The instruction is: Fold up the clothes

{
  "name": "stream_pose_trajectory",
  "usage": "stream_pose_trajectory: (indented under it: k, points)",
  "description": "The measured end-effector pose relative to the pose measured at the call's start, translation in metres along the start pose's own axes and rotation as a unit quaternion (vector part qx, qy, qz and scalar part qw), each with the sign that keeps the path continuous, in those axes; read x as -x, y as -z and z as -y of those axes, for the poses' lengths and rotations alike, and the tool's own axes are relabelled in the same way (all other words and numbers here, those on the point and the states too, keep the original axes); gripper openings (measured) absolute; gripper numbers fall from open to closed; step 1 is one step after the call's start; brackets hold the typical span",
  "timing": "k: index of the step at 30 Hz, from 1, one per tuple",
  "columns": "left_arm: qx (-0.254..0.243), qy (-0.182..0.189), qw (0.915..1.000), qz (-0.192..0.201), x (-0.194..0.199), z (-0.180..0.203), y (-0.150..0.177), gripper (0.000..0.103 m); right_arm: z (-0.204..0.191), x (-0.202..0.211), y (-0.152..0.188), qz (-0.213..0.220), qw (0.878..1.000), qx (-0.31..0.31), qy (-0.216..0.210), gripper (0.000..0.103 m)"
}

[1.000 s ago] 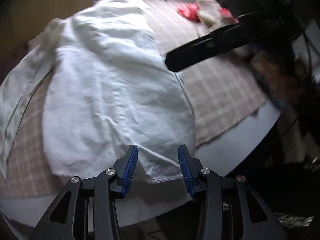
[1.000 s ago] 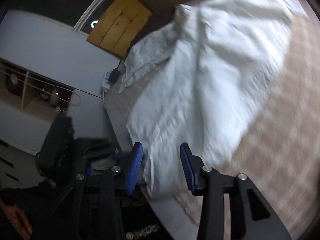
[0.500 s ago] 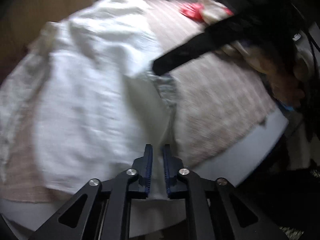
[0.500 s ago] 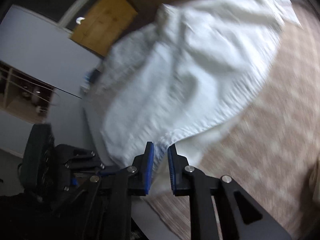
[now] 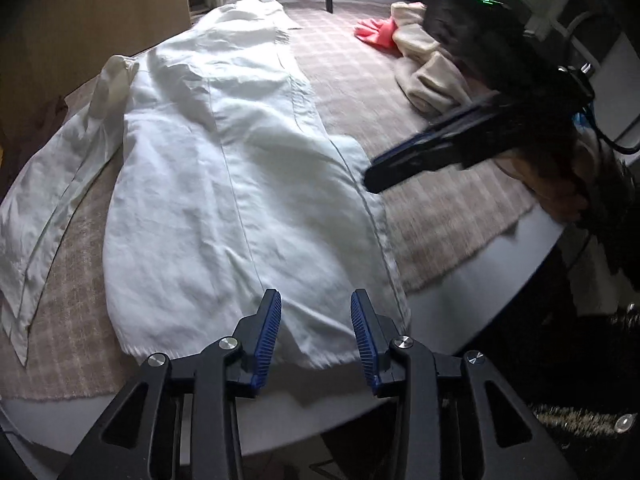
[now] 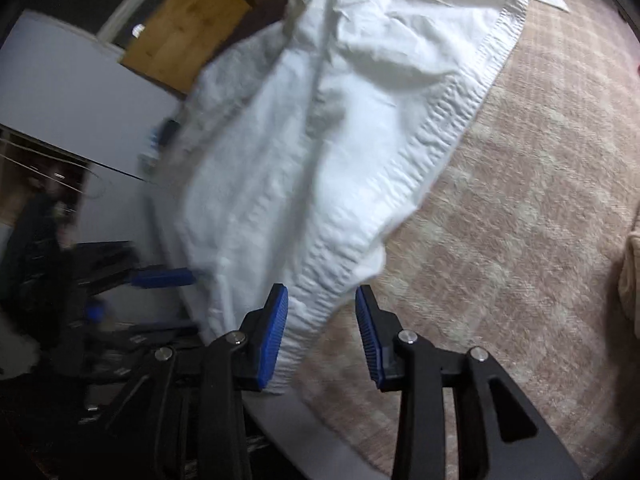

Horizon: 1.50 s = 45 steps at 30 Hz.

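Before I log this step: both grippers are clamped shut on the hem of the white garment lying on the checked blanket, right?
Not clamped. Both wrist views show the left gripper and right gripper open, jaws just parted, pads off the hem between them. The white garment does lie on the checked blanket.

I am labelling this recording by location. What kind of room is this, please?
Probably a room in a home. A white shirt lies on a table under a checked cloth, more clothes are piled behind, and a wooden door is visible.

A white shirt (image 5: pixel 224 184) lay flat and creased across the frame's centre, one sleeve stretched along the left edge, its hem at the bottom.
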<state>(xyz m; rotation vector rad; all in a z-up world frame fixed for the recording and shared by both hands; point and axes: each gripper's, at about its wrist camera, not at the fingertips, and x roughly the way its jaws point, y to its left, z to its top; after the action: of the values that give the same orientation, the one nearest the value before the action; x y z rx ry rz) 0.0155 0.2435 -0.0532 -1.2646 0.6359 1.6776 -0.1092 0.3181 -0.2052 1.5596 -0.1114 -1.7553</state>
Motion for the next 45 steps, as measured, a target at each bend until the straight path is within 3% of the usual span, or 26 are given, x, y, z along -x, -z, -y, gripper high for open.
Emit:
stream_pose_trajectory:
  k: [2,6,9,12,16,18,20,21,22,24,28,31,32,33,36,39,41,45]
  points:
    - [0.019,-0.008,0.9998,0.004,0.005,-0.013,0.006,0.035,0.001,0.0,0.001,0.004,1.0,-0.002,0.001,0.035]
    - [0.083,-0.035,0.9958,0.018,0.009,-0.055,0.017,0.036,-0.003,-0.004,0.002,-0.004,1.0,0.026,0.005,0.055]
    - [0.114,-0.079,0.9899,0.028,0.009,-0.09,0.029,0.042,-0.009,-0.011,0.001,-0.017,0.998,0.058,0.014,0.055]
    - [0.152,-0.058,0.9862,0.028,0.001,-0.129,0.033,0.043,-0.022,-0.014,0.004,-0.026,0.996,0.082,0.005,0.055]
    - [0.127,-0.028,0.9914,0.013,-0.021,-0.142,0.026,0.043,-0.032,-0.014,0.022,-0.019,0.992,0.121,0.017,0.055]
    - [0.105,0.0,0.9944,-0.001,-0.032,-0.137,0.021,0.037,-0.035,-0.022,0.027,-0.02,0.993,0.113,0.012,0.055]
    - [0.08,0.01,0.9966,-0.016,-0.037,-0.13,0.017,0.012,-0.041,-0.025,0.031,-0.014,0.994,0.112,0.009,0.055]
    - [0.074,0.016,0.9969,-0.022,-0.036,-0.129,0.014,0.01,-0.044,-0.026,0.032,-0.011,0.994,0.112,0.007,0.05]
    - [0.069,0.022,0.997,-0.028,-0.034,-0.129,0.011,0.007,-0.049,-0.025,0.031,-0.006,0.994,0.113,0.0,0.029]
    - [0.071,0.04,0.9964,-0.027,-0.016,-0.135,0.004,0.006,-0.052,-0.014,0.023,0.004,0.996,0.084,-0.033,0.012]
    - [0.073,0.068,0.995,0.01,0.048,-0.154,-0.013,0.005,-0.06,0.046,0.0,0.07,0.992,0.014,-0.104,0.01]
    - [0.07,0.093,0.9929,0.027,0.083,-0.167,-0.026,0.005,-0.073,0.093,-0.011,0.121,0.984,-0.001,-0.13,0.01]
    - [0.065,0.091,0.9933,0.029,0.087,-0.168,-0.03,0.006,-0.074,0.098,-0.012,0.124,0.985,-0.011,-0.12,0.01]
    - [0.058,0.084,0.9943,0.032,0.087,-0.17,-0.031,0.006,-0.075,0.102,-0.013,0.127,0.985,-0.022,-0.111,0.013]
    - [0.012,0.061,0.9981,0.002,0.05,-0.158,-0.022,0.014,-0.068,0.077,-0.002,0.105,0.994,-0.024,-0.023,0.05]
    - [-0.004,0.005,0.9979,-0.064,-0.004,-0.162,0.0,0.013,-0.042,0.032,0.019,0.054,0.996,-0.072,0.017,0.051]
    - [0.013,-0.014,0.9971,-0.073,-0.017,-0.174,0.01,0.01,-0.027,0.018,0.034,0.047,0.993,-0.102,0.029,0.051]
    - [0.039,-0.014,0.9972,-0.062,-0.005,-0.189,0.022,0.012,-0.013,0.018,0.054,0.081,0.988,-0.132,0.019,0.051]
